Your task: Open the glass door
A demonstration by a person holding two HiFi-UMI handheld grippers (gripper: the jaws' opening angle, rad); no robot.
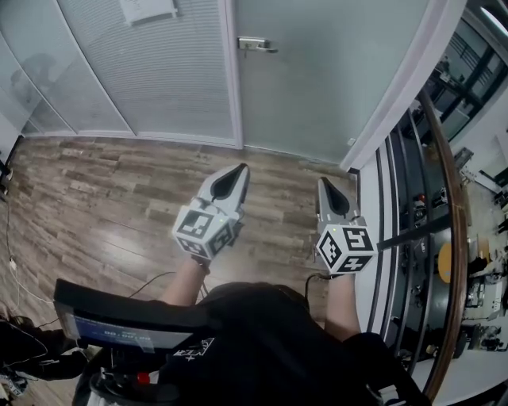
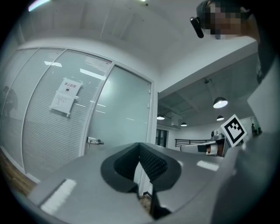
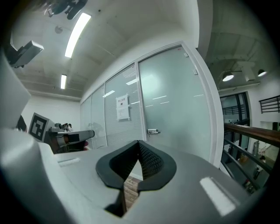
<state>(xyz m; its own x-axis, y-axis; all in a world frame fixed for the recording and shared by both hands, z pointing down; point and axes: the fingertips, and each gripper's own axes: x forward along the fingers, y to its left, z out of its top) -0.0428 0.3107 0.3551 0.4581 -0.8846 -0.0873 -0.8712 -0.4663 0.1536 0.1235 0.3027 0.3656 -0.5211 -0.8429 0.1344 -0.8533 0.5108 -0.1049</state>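
The frosted glass door [image 1: 333, 71] stands closed ahead of me, its metal lever handle [image 1: 258, 44] at the door's left edge. Both grippers are held level over the wood floor, well short of the door and pointing toward it. My left gripper [image 1: 238, 169] is shut with nothing in it, and my right gripper [image 1: 324, 182], beside it, is shut and empty too. In the left gripper view the handle [image 2: 95, 141] shows left of the closed tips [image 2: 140, 145]. In the right gripper view the handle [image 3: 152, 131] sits just above the closed tips [image 3: 138, 142].
A curved glass wall with blinds [image 1: 151, 71] and a paper notice [image 1: 149, 9] adjoins the door on the left. A wooden-topped railing [image 1: 452, 206] over a drop runs along the right. Cables [image 1: 12, 262] lie on the floor at the left.
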